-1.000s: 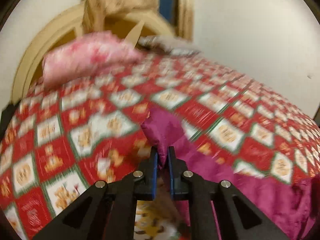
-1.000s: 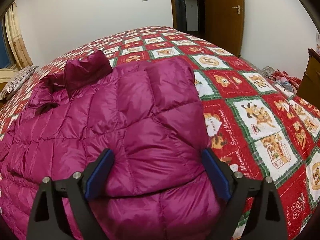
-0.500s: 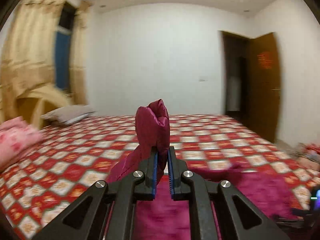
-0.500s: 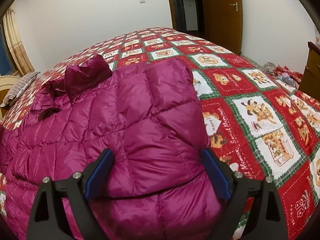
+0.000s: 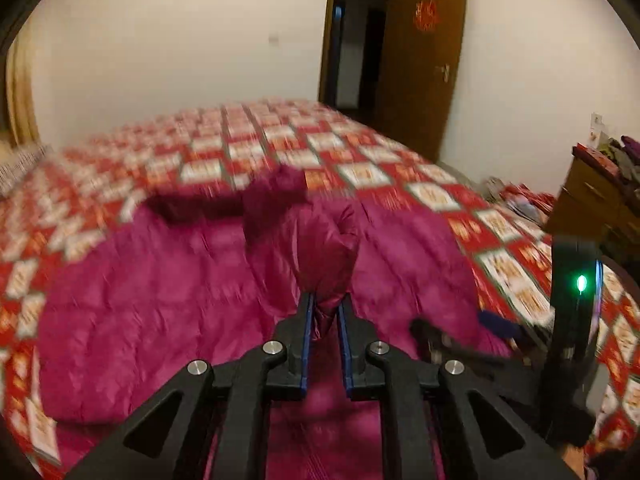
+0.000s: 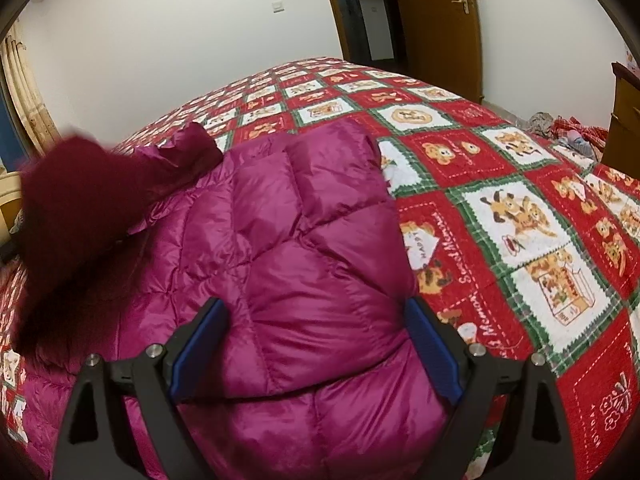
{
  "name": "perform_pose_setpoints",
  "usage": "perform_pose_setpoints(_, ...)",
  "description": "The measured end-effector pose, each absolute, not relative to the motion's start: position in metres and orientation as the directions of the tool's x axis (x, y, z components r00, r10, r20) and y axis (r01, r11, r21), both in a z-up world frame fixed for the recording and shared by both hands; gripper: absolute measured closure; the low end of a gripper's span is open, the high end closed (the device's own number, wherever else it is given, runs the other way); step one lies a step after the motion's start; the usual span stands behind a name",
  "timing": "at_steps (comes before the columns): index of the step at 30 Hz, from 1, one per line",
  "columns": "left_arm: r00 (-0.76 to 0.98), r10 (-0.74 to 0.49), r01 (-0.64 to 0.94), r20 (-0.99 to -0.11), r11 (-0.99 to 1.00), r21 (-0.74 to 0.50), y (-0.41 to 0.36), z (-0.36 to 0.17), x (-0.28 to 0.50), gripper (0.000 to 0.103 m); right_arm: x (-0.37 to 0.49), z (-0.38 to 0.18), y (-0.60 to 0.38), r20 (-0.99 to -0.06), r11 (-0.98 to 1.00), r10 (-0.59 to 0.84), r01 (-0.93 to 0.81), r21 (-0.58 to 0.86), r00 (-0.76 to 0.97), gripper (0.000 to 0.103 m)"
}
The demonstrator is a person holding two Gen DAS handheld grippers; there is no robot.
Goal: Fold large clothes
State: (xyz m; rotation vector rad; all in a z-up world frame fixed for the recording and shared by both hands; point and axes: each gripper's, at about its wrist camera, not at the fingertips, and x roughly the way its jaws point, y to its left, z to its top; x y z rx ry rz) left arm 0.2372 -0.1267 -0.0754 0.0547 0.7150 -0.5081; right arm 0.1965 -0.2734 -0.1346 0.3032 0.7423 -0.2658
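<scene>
Bed (image 6: 520, 184): covered by a red, green and white patchwork quilt with cartoon animal panels. It fills most of both views. White wall behind; a brown door (image 5: 424, 64) stands open at the far corner.

Jacket (image 6: 304, 264): magenta quilted puffer, large, lying spread on the quilt. In the right wrist view one padded section is folded over the body, its edge running along the quilt on the right. A darker, blurred mass of the same fabric rises at the left of that view. In the left wrist view the jacket (image 5: 160, 288) covers the near half of the bed; motion blur softens its outline.

Right gripper (image 6: 316, 344): fingers spread wide, one on each side of the folded section, low over it. Whether the blue pads touch the fabric I cannot tell. Nothing pinched.

Left gripper (image 5: 325, 312): fingers nearly pressed together, pinching a bunched fold of jacket fabric, which bulges up above the tips. The pinched fold is raised over the jacket's middle.

Right gripper also shows in the left wrist view at lower right, a green light (image 5: 581, 282) lit on its body.
</scene>
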Motion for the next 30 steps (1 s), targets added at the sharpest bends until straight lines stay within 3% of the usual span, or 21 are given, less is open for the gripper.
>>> perform_pose_setpoints(6, 0.564, -0.45, 0.454, -0.692, 0.869, -0.195, -0.095, -0.083, 0.217, 0.079, 0.197, -0.135, -0.274, -0.697, 0.923, -0.133, 0.344, 0.173, 0.705, 0.01)
perform_pose_setpoints(8, 0.576, -0.424, 0.427, -0.699, 0.885, -0.185, -0.081, -0.08, 0.21, 0.067, 0.198, -0.135, -0.274, -0.702, 0.923, -0.134, 0.345, 0.168, 0.699, 0.01)
perform_pose_setpoints(10, 0.589, -0.403, 0.411, -0.701, 0.896, -0.169, -0.064, -0.074, 0.197, 0.042, 0.2, -0.135, -0.274, -0.709, 0.927, -0.122, 0.335, 0.168, 0.694, 0.006)
perform_pose_setpoints(11, 0.606, -0.392, 0.407, -0.692, 0.9, -0.154, -0.054, -0.069, 0.188, 0.039, 0.201, -0.134, -0.274, -0.715, 0.929, -0.118, 0.331, 0.166, 0.689, 0.006)
perform_pose_setpoints(13, 0.634, -0.371, 0.407, -0.679, 0.906, -0.115, -0.039, -0.065, 0.182, 0.038, 0.2, -0.13, -0.275, -0.729, 0.932, -0.113, 0.327, 0.158, 0.675, 0.011)
perform_pose_setpoints(15, 0.673, -0.313, 0.373, -0.67, 0.926, -0.058, -0.018, -0.059, 0.176, 0.037, 0.19, -0.116, -0.275, -0.721, 0.929, -0.153, 0.347, 0.128, 0.676, 0.03)
perform_pose_setpoints(21, 0.746, -0.093, 0.157, -0.659, 0.987, 0.038, 0.026, -0.052, 0.213, 0.037, 0.175, -0.06, -0.226, -0.61, 0.972, -0.075, 0.194, 0.13, 0.789, 0.031)
perform_pose_setpoints(26, 0.733, -0.055, 0.054, -0.678, 0.998, -0.022, 0.049, -0.04, 0.267, 0.037, 0.215, -0.063, -0.173, -0.647, 0.996, -0.038, 0.08, 0.036, 0.762, 0.031)
perform_pose_setpoints(30, 0.715, 0.008, 0.013, -0.699, 1.0, 0.024, 0.048, -0.055, 0.304, 0.037, 0.237, -0.092, -0.153, -0.727, 0.999, -0.022, -0.003, -0.032, 0.687, 0.037)
